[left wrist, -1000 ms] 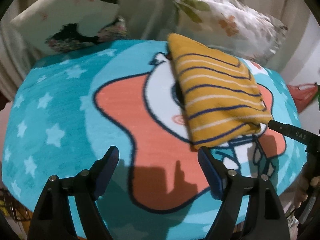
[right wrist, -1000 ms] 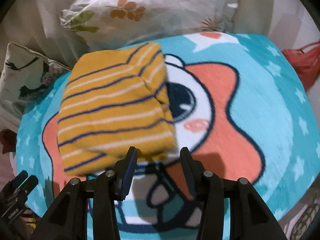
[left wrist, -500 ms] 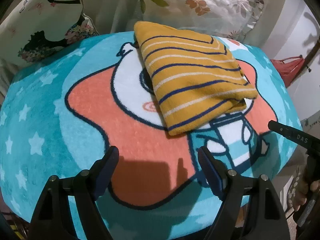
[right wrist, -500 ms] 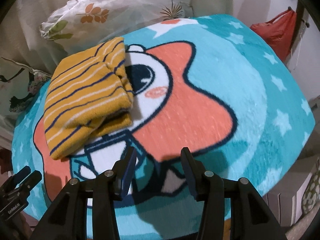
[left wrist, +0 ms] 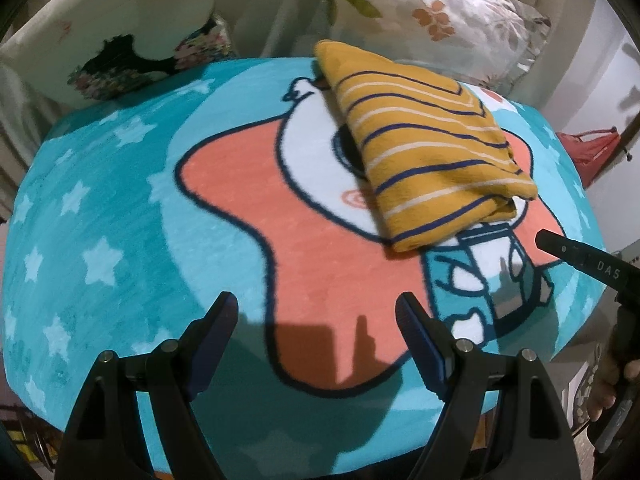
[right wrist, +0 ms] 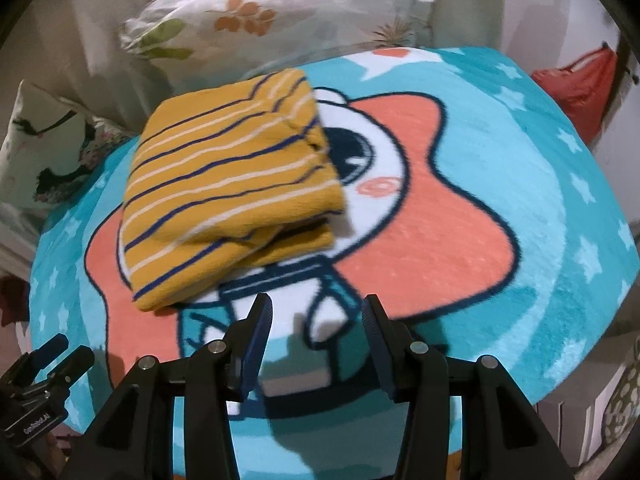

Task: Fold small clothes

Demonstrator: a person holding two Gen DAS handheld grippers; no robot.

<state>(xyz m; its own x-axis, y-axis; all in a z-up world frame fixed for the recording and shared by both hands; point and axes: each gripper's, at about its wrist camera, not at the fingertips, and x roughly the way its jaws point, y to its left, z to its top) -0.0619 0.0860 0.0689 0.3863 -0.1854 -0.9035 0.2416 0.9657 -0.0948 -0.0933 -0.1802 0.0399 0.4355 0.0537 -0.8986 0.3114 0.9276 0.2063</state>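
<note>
Teal cartoon blanket (left wrist: 100, 208) covers the surface, pillows (left wrist: 440, 12) at the far edge. Item: yellow striped garment (left wrist: 428, 152), folded in a thick stack, lies far right of centre on the blanket. Left hand-held gripper (left wrist: 316, 344): jaws apart, empty, near edge. Right hand-held gripper (right wrist: 316, 344): jaws apart, empty, just short of the stack's near edge. Handling note: fold looks complete; a light press would square the loose lower layer. Surroundings: red bag (right wrist: 576, 84) far right. Obstructions: none.

A mustard garment (right wrist: 232, 184) with navy and white stripes lies folded on the cartoon rug (right wrist: 460, 208).
</note>
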